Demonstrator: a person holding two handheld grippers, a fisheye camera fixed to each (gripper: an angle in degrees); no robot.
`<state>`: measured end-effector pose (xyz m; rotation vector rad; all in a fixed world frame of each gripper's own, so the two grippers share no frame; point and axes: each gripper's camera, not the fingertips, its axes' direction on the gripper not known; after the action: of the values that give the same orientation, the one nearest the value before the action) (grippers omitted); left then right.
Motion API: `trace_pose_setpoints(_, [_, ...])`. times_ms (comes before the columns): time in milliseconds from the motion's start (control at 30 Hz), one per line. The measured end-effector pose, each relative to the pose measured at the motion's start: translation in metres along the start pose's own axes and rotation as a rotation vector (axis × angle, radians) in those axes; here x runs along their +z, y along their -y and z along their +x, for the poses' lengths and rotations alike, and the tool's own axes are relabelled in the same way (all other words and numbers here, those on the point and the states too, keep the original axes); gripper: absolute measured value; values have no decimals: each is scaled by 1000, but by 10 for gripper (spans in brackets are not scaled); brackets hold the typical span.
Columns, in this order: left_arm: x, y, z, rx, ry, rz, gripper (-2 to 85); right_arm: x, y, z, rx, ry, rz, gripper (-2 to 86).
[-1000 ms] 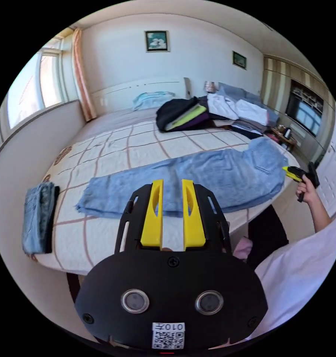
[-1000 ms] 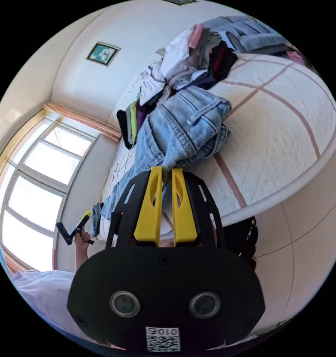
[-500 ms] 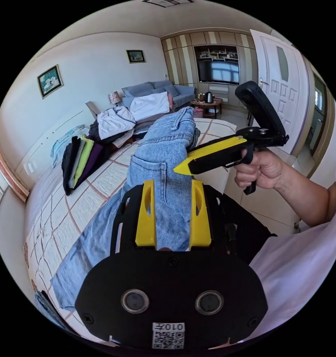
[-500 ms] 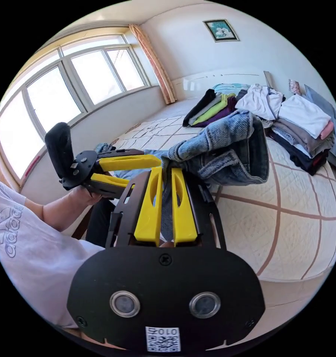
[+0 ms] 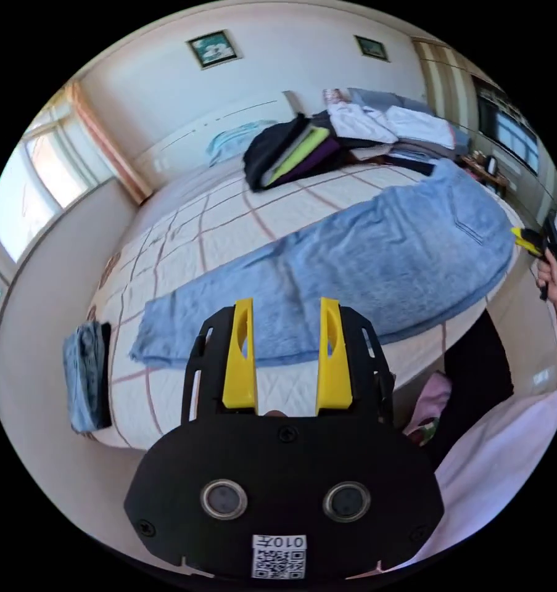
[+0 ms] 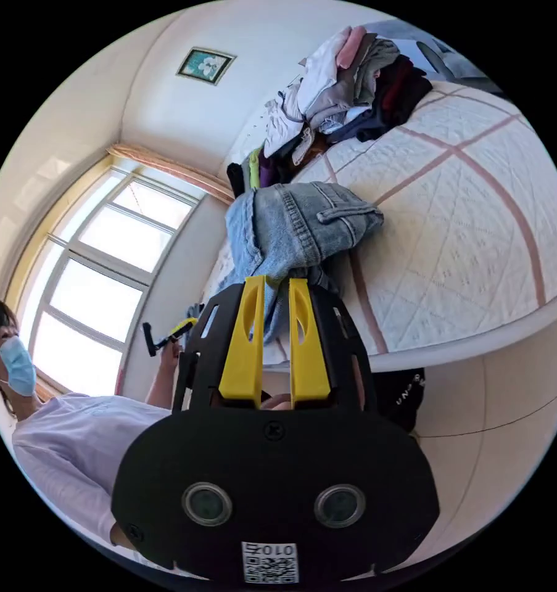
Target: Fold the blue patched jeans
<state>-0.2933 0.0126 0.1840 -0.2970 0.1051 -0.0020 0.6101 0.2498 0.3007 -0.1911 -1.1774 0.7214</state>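
Observation:
The light blue jeans (image 5: 352, 259) lie stretched across the quilted bed (image 5: 229, 216), legs toward the window end and waist near the bed's corner. My left gripper (image 5: 286, 303) hovers open just short of the leg end, with nothing between its jaws. In the right gripper view the bunched waist (image 6: 297, 216) rises from the bed's edge, and denim runs down between the jaws of my right gripper (image 6: 276, 282), which is shut on it. A hand holds the right gripper (image 5: 528, 240) at the waist edge. The left gripper (image 6: 173, 332) shows small beside the window.
A folded denim stack (image 5: 84, 376) sits at the bed's near corner by the wall. Piles of folded and loose clothes (image 5: 303, 145) (image 6: 352, 80) crowd the headboard end. A person in a white shirt (image 6: 81, 444) stands at the bedside.
Half a second ago both grippers were close together at the lifted waist. The left gripper has since gone back to the leg end, open, and the waist hangs lower at the bed's edge.

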Motion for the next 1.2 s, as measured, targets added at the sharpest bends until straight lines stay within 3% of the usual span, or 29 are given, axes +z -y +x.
trace_pose_setpoints(33, [-5, -11, -52, -206, -131, 21, 152, -4, -6, 8, 40, 50, 44, 92])
trace_pose_setpoints(133, [-7, -47, -146, -561, -254, 57, 152, -1, -14, 20, 90, 66, 51, 108])
trace_pose_setpoints(267, [10, -68, -214, -765, -398, 93, 152, 4, -5, 22, 103, 62, 41, 117])
trace_pose_setpoints(433, [9, -61, -285, -934, -290, 181, 153, 4, 17, 20, 112, 13, 25, 123])
trace_pose_setpoints(767, [33, -11, -346, -863, -272, 69, 150, -13, 27, 17, 152, -54, 46, 126])
trace_pose_setpoints(933, [16, -16, -360, -871, -67, 34, 148, -23, 31, 14, 158, -79, 42, 131])
trace_pose_setpoints(1000, [23, -14, -367, -827, -125, -23, 147, -21, 37, 16, 165, -104, 7, 134])
trace_pose_setpoints(1133, [8, -23, -381, -855, -268, 81, 134, -21, 49, 17, 177, -69, 8, 138])
trace_pose_setpoints(1200, [1, -21, -381, -822, -207, 69, 123, -22, 50, 19, 187, -46, 7, 143])
